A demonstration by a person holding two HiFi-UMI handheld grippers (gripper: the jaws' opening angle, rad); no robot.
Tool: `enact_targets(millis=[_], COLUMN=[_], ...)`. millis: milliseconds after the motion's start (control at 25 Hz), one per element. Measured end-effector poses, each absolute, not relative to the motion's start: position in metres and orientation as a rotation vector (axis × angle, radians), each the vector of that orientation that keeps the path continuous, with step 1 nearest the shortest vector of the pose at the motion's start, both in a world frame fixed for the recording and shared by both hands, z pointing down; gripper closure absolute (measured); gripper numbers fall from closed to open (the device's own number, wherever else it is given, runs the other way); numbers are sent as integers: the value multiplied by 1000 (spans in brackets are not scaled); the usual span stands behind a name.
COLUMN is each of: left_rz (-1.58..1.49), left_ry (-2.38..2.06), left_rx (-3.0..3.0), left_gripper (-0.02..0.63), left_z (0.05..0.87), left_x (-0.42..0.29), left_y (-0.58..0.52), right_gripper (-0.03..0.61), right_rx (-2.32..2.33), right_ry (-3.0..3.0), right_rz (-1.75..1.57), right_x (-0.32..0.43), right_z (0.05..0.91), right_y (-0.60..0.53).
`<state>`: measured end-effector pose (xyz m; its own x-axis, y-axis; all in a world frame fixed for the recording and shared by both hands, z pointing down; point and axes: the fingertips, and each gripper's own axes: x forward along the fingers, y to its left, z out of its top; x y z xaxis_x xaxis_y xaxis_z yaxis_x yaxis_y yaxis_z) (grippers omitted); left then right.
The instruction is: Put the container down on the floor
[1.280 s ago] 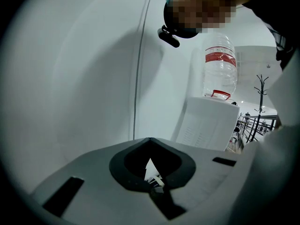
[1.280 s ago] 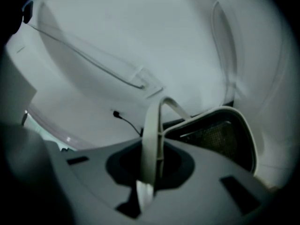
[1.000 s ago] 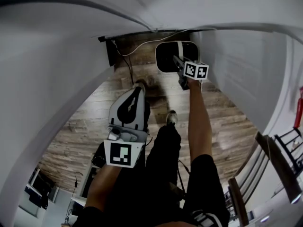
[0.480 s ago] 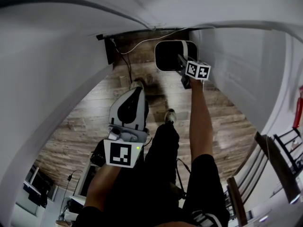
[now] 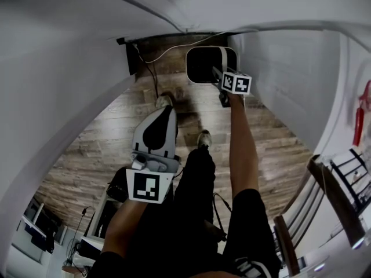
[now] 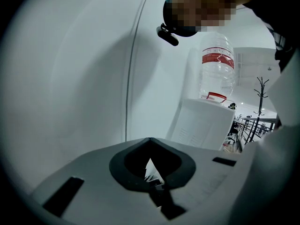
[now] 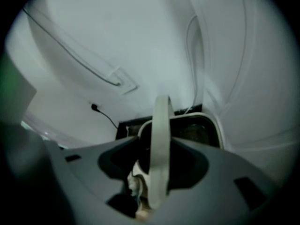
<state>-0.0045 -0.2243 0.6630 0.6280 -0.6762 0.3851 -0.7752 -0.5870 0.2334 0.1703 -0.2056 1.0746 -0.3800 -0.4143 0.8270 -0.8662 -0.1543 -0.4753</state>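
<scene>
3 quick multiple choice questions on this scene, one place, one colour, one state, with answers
1. Where is the container? A on a chair; B on the wooden floor; C on a table.
2. What colour is the container's handle? A red; B white; C green.
3. On the right gripper, how do the jaws stand? A apart, either side of the handle; B shut on a cable; C shut on nothing.
Answers: 1 B, the head view shows it down on the wooden floor. 2 B, it reads white in the right gripper view. 3 A, the jaws have just been opening and stand clear of the handle between them.
</scene>
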Motion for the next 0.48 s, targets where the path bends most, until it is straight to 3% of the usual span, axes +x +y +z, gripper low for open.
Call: enact_targets(millis=[480], left_rz=[329], left_ry=[-1163], left_rx=[2496], left_gripper=[588], left_z=[623], left_x=[-1], left_y=[-205], right_gripper=[387], right_rx=[1481], right_ry=[-1696], right_rz=[1486], right_x=[179], right_z=[1030], right_y=[-179])
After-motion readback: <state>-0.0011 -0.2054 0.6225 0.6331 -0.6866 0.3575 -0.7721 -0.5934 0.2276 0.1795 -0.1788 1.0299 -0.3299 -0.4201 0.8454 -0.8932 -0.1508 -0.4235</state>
